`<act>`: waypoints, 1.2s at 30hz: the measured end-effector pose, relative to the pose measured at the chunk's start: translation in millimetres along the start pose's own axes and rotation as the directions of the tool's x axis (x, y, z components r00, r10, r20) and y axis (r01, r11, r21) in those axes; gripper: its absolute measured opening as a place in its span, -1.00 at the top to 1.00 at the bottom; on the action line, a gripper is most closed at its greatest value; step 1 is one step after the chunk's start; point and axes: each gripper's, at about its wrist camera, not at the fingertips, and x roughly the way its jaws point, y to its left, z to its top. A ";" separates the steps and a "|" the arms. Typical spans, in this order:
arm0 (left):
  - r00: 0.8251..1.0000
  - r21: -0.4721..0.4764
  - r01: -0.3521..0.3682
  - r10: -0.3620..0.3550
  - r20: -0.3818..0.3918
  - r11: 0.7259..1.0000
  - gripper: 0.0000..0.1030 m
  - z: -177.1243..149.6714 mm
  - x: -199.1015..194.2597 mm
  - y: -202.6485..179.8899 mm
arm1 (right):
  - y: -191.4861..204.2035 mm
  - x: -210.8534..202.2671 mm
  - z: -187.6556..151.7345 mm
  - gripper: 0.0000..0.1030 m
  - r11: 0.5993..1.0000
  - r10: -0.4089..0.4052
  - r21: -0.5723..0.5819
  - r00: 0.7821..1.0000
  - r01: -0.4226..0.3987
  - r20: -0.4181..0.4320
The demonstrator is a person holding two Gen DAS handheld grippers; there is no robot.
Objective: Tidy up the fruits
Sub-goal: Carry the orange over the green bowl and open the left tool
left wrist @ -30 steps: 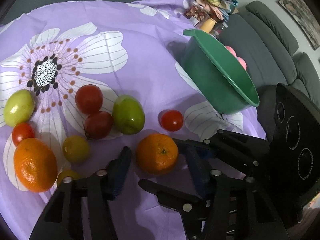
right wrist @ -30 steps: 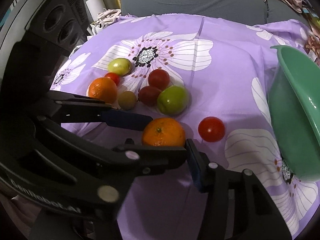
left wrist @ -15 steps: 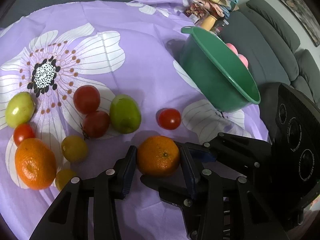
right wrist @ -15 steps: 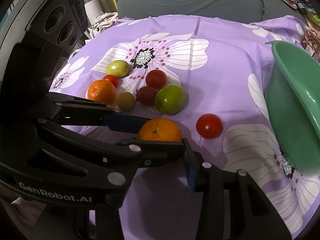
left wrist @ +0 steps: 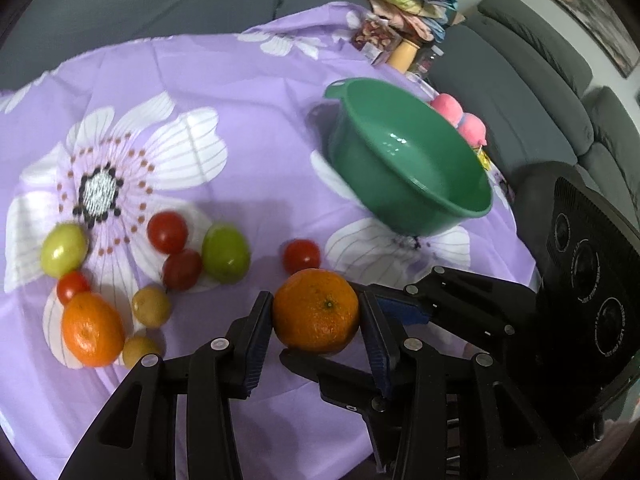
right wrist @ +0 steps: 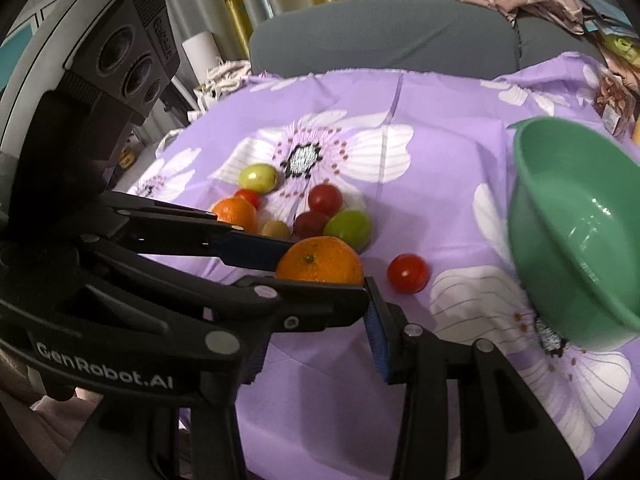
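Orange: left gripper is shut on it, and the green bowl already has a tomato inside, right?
Not quite. The left gripper is shut on the orange, but the bowl holds no tomato; the left wrist view shows its inside bare. The nearest tomato lies on the cloth.

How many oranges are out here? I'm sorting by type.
2. One orange sits clamped in the left gripper; the other orange lies on the cloth at the far left of the fruit cluster. None seems hidden.
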 end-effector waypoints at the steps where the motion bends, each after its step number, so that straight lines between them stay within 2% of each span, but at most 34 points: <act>1: 1.000 0.011 -0.002 0.002 0.003 1.000 0.16 2.3 -0.2 -3.6 | -2.3 -4.1 0.7 0.17 1.000 -0.002 0.002 1.000 0.002 0.012; 9: 1.000 0.113 -0.010 0.006 0.030 0.994 0.16 32.3 2.5 -42.2 | -28.8 -37.0 8.1 0.17 0.999 -0.038 0.031 0.994 0.035 0.107; 18: 0.998 0.219 0.016 -0.029 0.054 0.976 0.16 71.7 13.1 -81.0 | -65.8 -71.0 22.0 0.18 0.991 -0.126 0.080 0.970 0.111 0.210; 27: 0.997 0.263 0.068 -0.075 0.016 0.962 0.16 97.5 40.1 -100.7 | -100.9 -78.0 25.0 0.18 0.977 -0.189 0.140 0.955 0.160 0.228; 36: 0.991 0.238 0.135 -0.131 -0.033 0.962 0.16 115.7 74.5 -107.8 | -137.5 -73.6 26.8 0.17 0.959 -0.245 0.195 0.949 0.207 0.200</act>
